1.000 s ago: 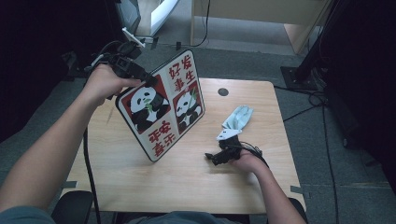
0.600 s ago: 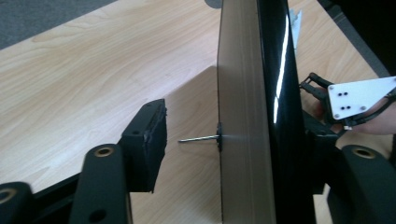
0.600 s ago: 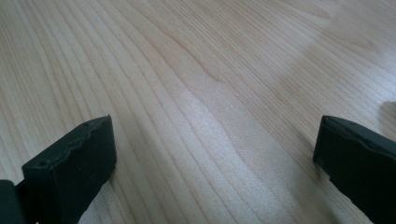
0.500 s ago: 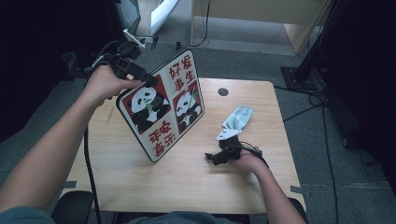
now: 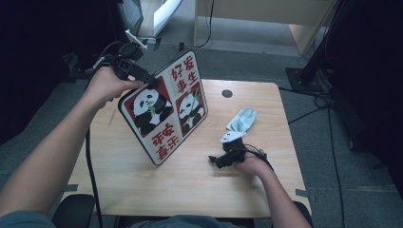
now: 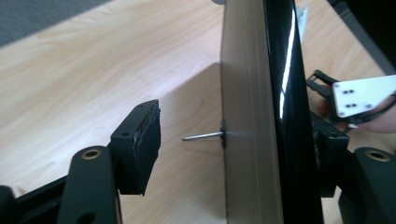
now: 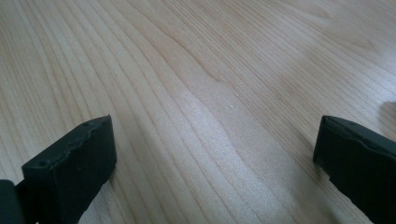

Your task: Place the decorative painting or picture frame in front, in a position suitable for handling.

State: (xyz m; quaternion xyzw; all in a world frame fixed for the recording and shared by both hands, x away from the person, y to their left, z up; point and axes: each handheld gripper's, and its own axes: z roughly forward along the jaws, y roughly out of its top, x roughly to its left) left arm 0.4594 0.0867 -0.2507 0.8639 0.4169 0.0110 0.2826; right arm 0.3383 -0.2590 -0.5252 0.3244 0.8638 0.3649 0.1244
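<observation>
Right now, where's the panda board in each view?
High view: panda board stands tilted left of centre, left gripper at its top corner.
Left gripper view: edge-on, centre-right, between the jaws.
Right gripper view: wooden tabletop between open jaws.
Shared landmark: the wooden tabletop.

The change is very slight. The square white-bordered sign board with two panda pictures and red characters (image 5: 164,107), standing on one corner on the light wooden table (image 5: 142,190), tips a trace: its top corner now lies a hair farther left of the small round dark hole in the tabletop (image 5: 227,93) than a second ago. The left hand (image 5: 107,85), on the far side of the board from that hole, sits marginally lower, and the left gripper (image 5: 151,81) shifts with it at the board's upper edge.
</observation>
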